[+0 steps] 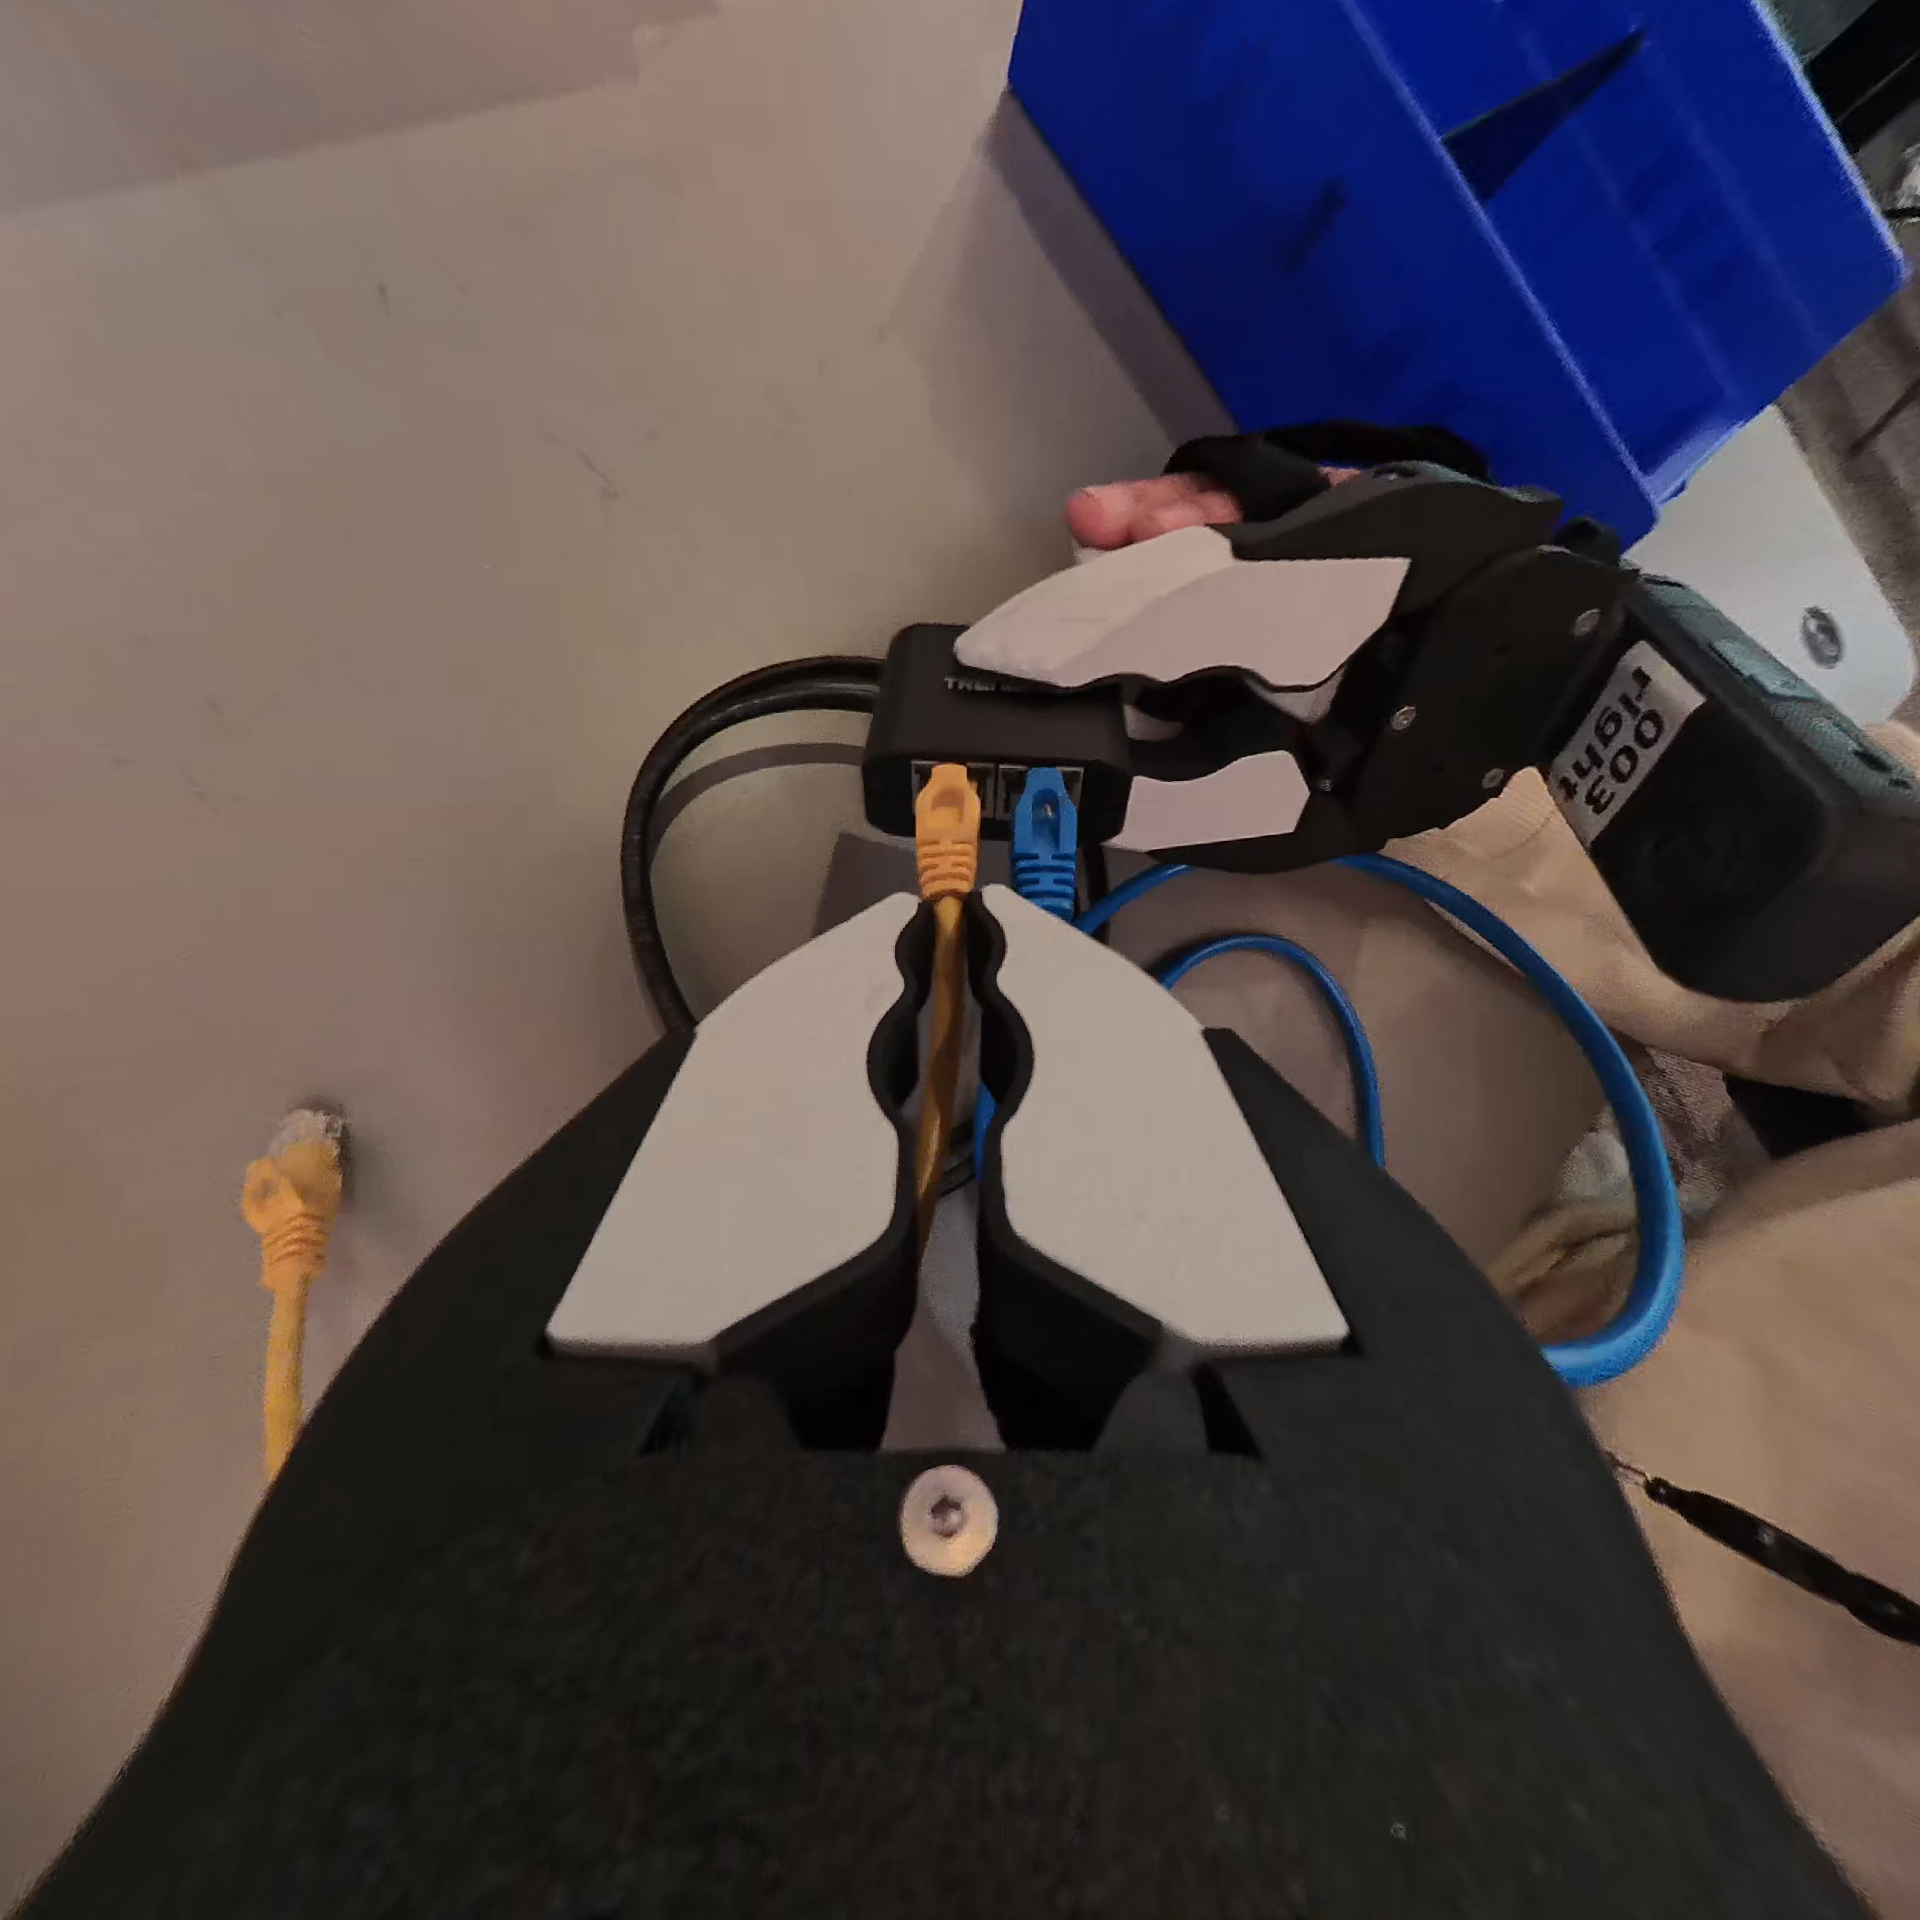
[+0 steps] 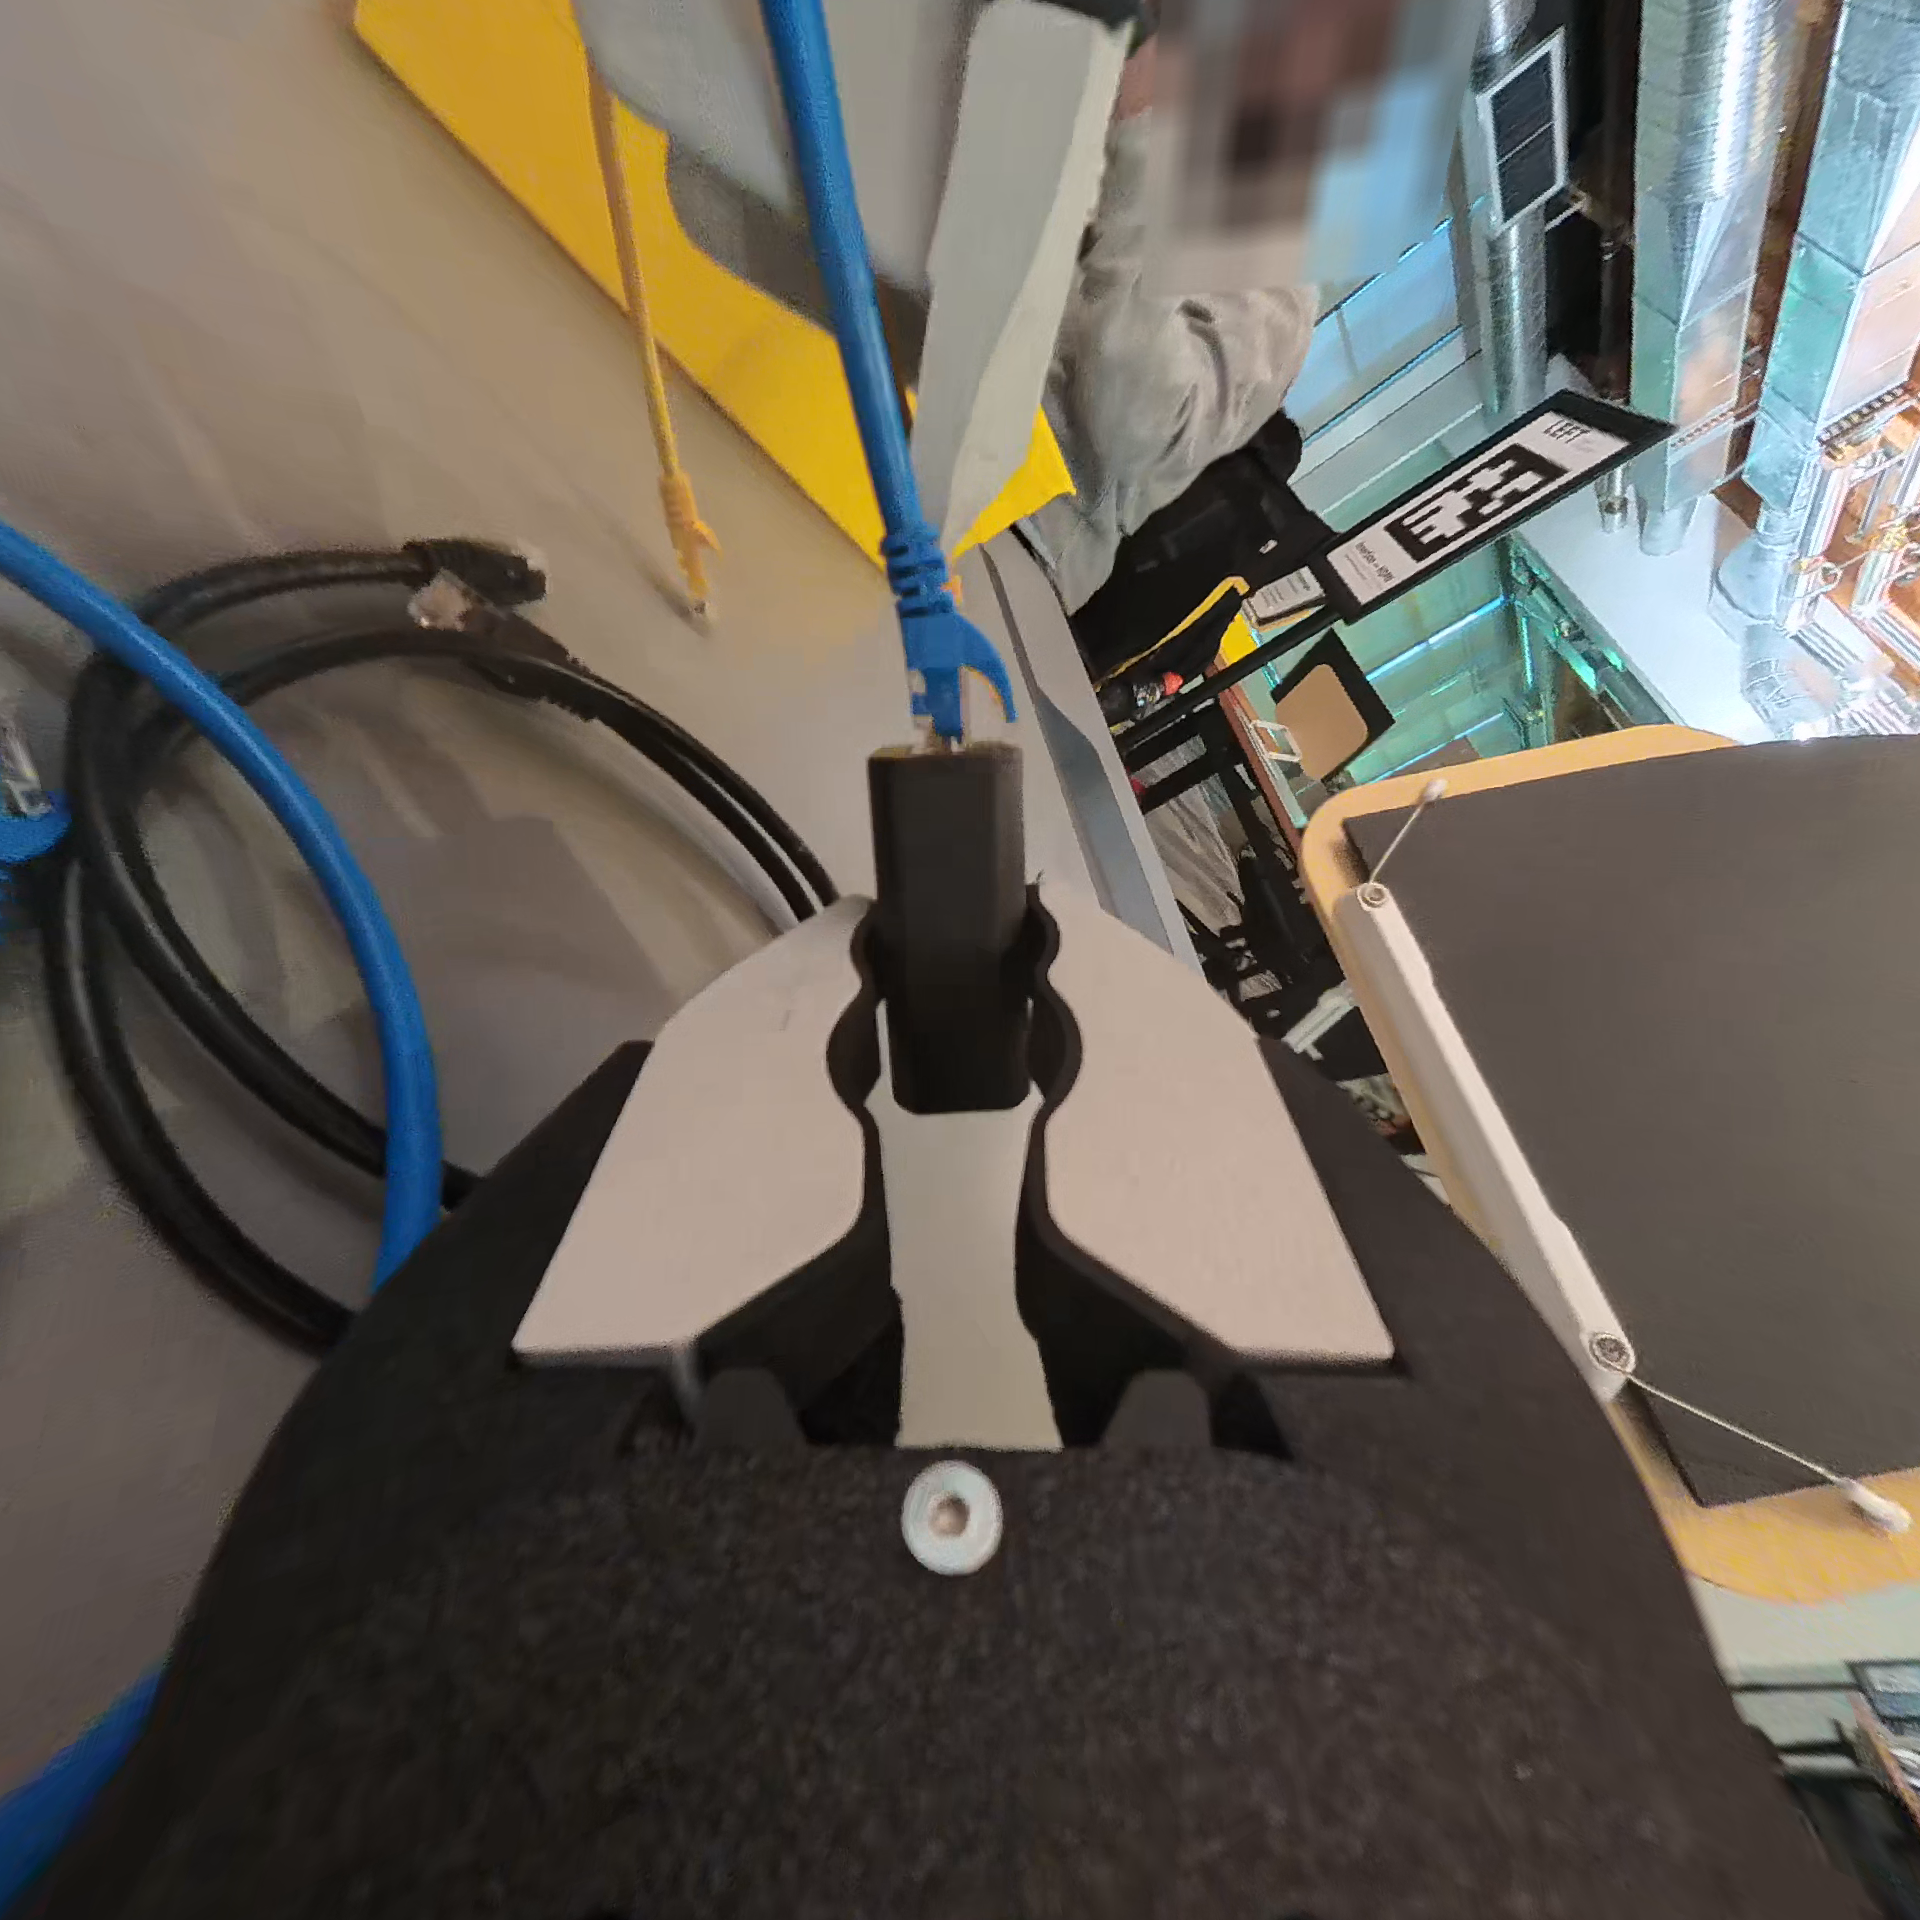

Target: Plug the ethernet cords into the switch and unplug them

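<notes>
In the left wrist view the black switch [image 1: 997,717] is held with its ports facing me. An orange-yellow plug [image 1: 945,831] and a blue plug [image 1: 1044,842] sit in two ports side by side. My left gripper [image 1: 951,909] is shut on the orange-yellow cord [image 1: 940,1039] just behind its plug. My right gripper [image 1: 1081,727] grips the switch from the right. In the right wrist view my right gripper [image 2: 951,920] is shut on the switch [image 2: 940,894], with the blue plug [image 2: 935,665] in its far end. A finger of the left gripper [image 2: 1003,260] hides the orange-yellow plug.
A loose yellow plug [image 1: 296,1174] lies on the beige table [image 1: 416,520] at the left; it also shows in the right wrist view [image 2: 686,545]. A black cable [image 1: 665,821] and a blue cable [image 1: 1621,1039] coil near the switch. A blue bin [image 1: 1455,229] stands behind. There is about 5 centimeters between the tips of the two grippers.
</notes>
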